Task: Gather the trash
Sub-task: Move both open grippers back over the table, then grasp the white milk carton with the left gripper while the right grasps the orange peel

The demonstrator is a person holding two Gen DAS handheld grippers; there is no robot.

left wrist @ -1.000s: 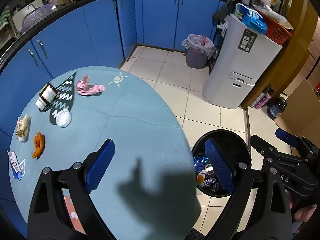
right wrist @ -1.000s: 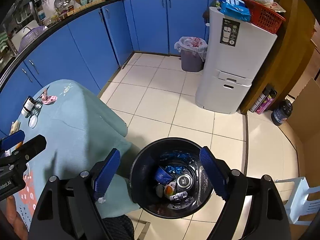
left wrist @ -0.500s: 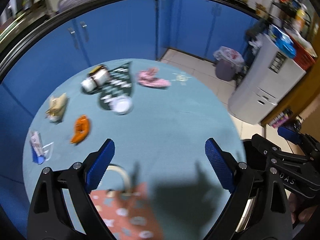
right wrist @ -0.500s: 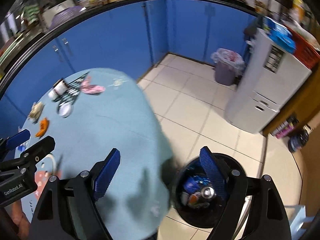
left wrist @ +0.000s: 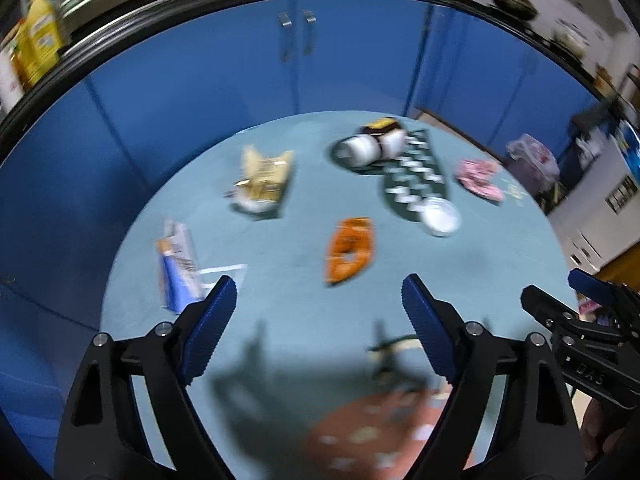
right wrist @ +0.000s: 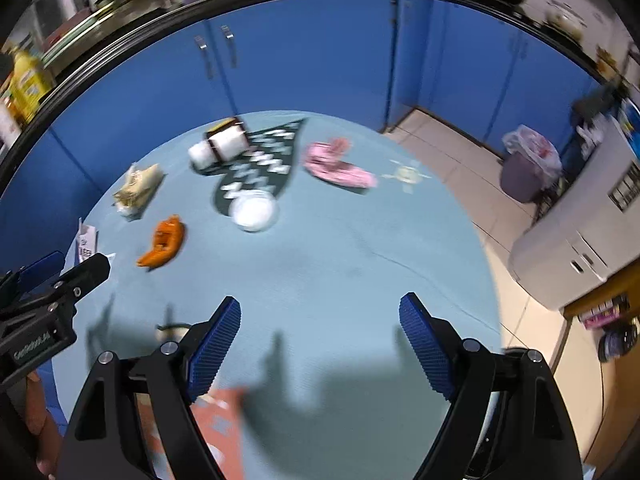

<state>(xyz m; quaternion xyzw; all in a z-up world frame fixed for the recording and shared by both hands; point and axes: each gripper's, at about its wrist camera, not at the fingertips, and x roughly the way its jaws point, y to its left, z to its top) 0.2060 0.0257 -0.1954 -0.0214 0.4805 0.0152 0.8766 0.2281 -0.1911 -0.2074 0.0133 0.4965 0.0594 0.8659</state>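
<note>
Both empty: the left hand-held gripper (left wrist: 316,312), jaws closing, and the wide-open right hand-held gripper (right wrist: 320,332) hover over litter-strewn teal tabletop (right wrist: 360,264), nearest a crumpled orange wrapper (left wrist: 351,249).

A round bench (left wrist: 304,320) covered by a teal cloth is seen in front of blue cupboards. Spread over its far half are a pink wrapper (right wrist: 338,166), a small jar (right wrist: 220,146) lying on its side on a dark printed patch, a white lid (right wrist: 254,211) just beside that patch, an orange peel (left wrist: 351,249), a crumpled tan wrapper (left wrist: 263,180) and a blue-and-white packet (left wrist: 178,266) near the edge. All of them are blurred.
</note>
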